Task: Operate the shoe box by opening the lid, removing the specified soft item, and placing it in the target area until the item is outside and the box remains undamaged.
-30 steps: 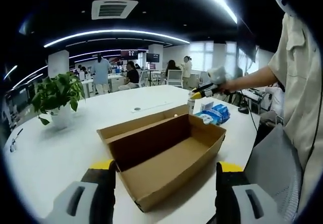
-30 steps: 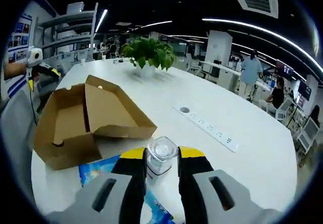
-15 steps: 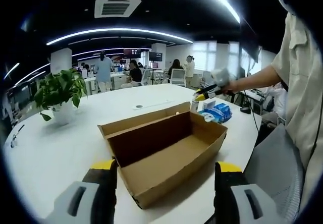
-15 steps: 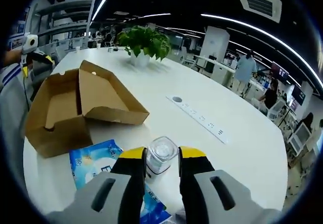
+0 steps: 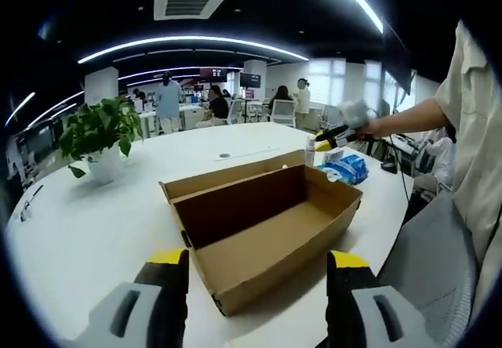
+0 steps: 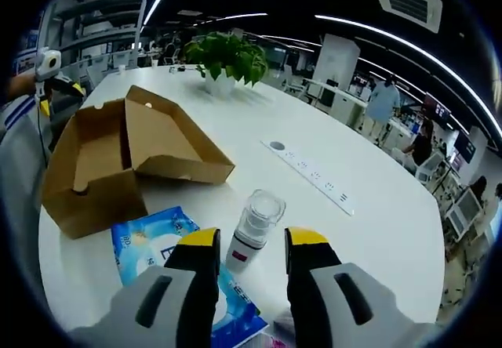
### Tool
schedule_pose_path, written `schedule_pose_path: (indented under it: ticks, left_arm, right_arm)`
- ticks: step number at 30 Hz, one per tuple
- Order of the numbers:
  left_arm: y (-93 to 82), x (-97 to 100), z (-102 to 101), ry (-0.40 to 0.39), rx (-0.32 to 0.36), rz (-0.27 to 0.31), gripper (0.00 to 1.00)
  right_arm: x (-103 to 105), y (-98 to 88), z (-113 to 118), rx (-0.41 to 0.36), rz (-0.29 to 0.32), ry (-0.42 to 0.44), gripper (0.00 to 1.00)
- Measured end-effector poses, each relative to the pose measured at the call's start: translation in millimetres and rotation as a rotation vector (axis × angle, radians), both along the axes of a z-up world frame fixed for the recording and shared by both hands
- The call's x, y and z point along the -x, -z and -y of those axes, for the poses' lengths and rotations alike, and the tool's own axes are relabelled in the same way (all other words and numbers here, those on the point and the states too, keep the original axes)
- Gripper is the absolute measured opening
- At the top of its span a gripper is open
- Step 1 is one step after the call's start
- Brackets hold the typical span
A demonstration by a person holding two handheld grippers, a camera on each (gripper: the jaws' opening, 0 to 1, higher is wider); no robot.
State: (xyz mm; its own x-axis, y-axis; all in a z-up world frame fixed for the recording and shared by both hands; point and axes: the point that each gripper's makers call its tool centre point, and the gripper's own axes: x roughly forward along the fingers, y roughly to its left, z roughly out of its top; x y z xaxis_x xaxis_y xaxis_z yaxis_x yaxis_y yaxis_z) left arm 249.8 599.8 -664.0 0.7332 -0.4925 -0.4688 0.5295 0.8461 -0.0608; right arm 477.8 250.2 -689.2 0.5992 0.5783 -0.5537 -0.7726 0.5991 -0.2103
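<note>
Right claw [image 6: 250,248] is spread apart around a small clear bottle [image 6: 255,229] that stands on the white tabletop [image 6: 376,230], no longer clamped as it was a moment ago.

Left claw [image 5: 255,273] is held wide open at the near end of the open cardboard shoe box [image 5: 263,224], gripping nothing. A blue soft packet [image 6: 169,260] is seen lying outside the box beside the bottle. A potted plant [image 5: 100,136] and a power strip [image 6: 312,180] are set farther back.
</note>
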Motion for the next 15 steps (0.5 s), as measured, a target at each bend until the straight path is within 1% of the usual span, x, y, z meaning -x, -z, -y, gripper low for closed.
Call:
schedule_pose_path:
  ticks: [3, 6, 9, 15]
  left_arm:
    - [0.2, -0.2, -1, -0.005, -0.012, -0.003, 0.73]
    - [0.6, -0.1, -2, -0.008, -0.021, -0.006, 0.72]
    - [-0.4, -1.8, -2, -0.010, -0.024, -0.004, 0.72]
    - [-2.3, -4.4, -2, -0.016, -0.035, 0.002, 0.71]
  right_arm:
    - [-1, -1.9, 3, -0.005, 0.000, 0.007, 0.32]
    - [4, -6.6, 2, -0.005, 0.002, 0.011, 0.34]
    - [3, -9.5, 5, -0.009, 0.003, 0.018, 0.36]
    - [9, -22.9, 5, -0.013, 0.018, 0.029, 0.39]
